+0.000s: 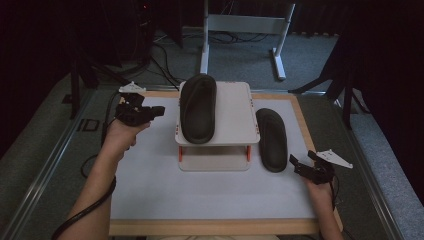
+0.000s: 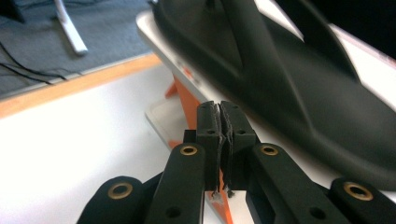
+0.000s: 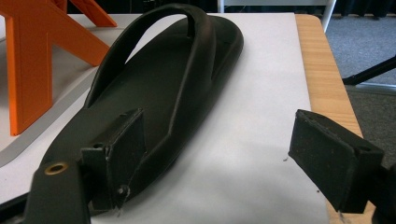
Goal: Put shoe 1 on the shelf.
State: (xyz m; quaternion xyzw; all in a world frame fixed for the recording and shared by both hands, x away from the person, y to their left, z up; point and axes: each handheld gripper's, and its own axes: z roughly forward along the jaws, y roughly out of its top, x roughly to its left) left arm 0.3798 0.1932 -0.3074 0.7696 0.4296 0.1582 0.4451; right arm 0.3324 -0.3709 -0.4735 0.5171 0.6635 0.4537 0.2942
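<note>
One sandal (image 1: 198,107) lay on white rack (image 1: 235,131); other sandal (image 1: 272,139) on mat beside it. Left gripper (image 1: 156,111) jaws pressed together — right gripper (image 1: 303,159) jaws apart, empty.

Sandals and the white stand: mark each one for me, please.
Sandal on the stand (image 1: 197,107), high view, middle of its footbed.
Sandal on the table (image 1: 271,139), high view, middle of its footbed.
White stand (image 1: 235,112), high view, bare top shelf.
</note>
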